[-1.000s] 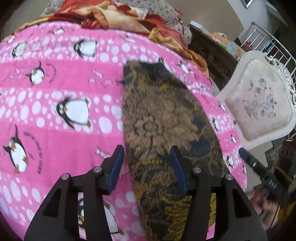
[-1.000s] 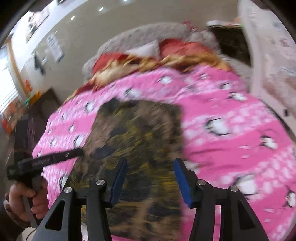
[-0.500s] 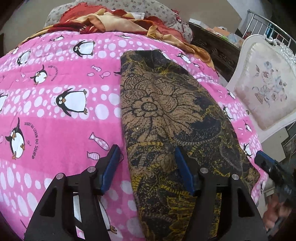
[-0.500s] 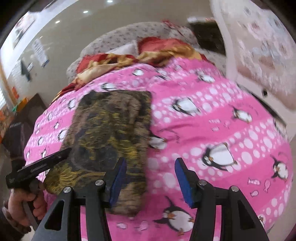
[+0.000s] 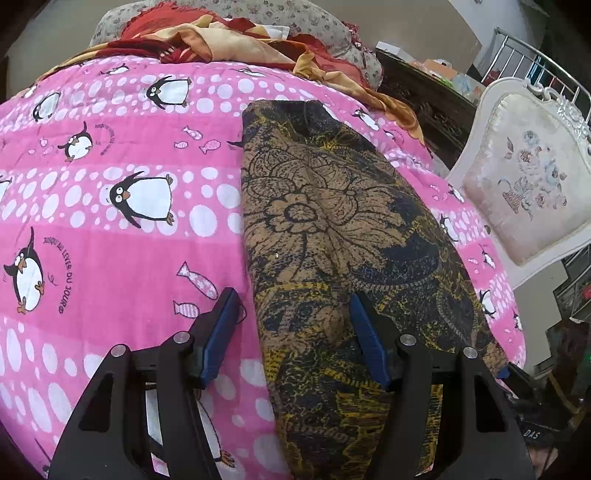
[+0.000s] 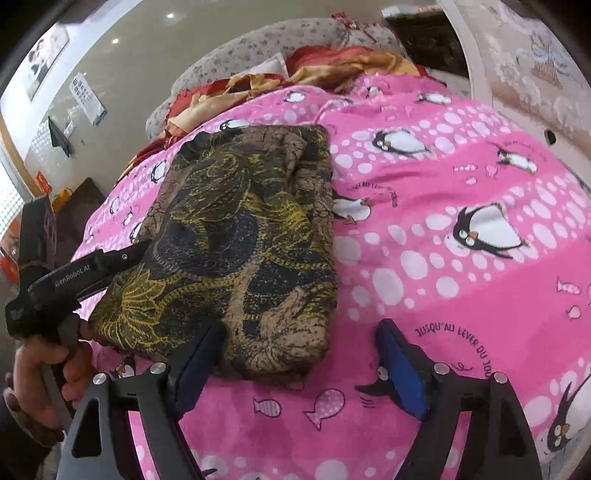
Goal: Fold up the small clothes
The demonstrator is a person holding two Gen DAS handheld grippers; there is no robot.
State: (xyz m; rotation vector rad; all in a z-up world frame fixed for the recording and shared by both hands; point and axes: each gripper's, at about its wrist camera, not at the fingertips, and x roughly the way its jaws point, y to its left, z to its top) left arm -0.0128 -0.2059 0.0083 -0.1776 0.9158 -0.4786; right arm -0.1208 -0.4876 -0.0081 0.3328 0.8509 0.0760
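Observation:
A brown, black and yellow patterned garment (image 5: 332, 229) lies folded in a long strip on the pink penguin bedspread (image 5: 110, 221). My left gripper (image 5: 293, 312) is open and empty, straddling the garment's left edge near its near end. In the right wrist view the garment (image 6: 240, 240) lies as a thick folded bundle. My right gripper (image 6: 299, 341) is open and empty, just over the bundle's near right corner. The left gripper's body (image 6: 74, 273) shows at the bundle's left side, held by a hand.
A red and orange blanket (image 5: 221, 40) and a grey floral headboard (image 5: 295, 18) lie at the far end of the bed. A white upholstered chair (image 5: 524, 177) and a dark cabinet (image 5: 424, 92) stand to the right of the bed.
Both grippers stayed open. The left gripper dropped closer to the garment's left edge. The right gripper swung right, from over the garment to its near right corner.

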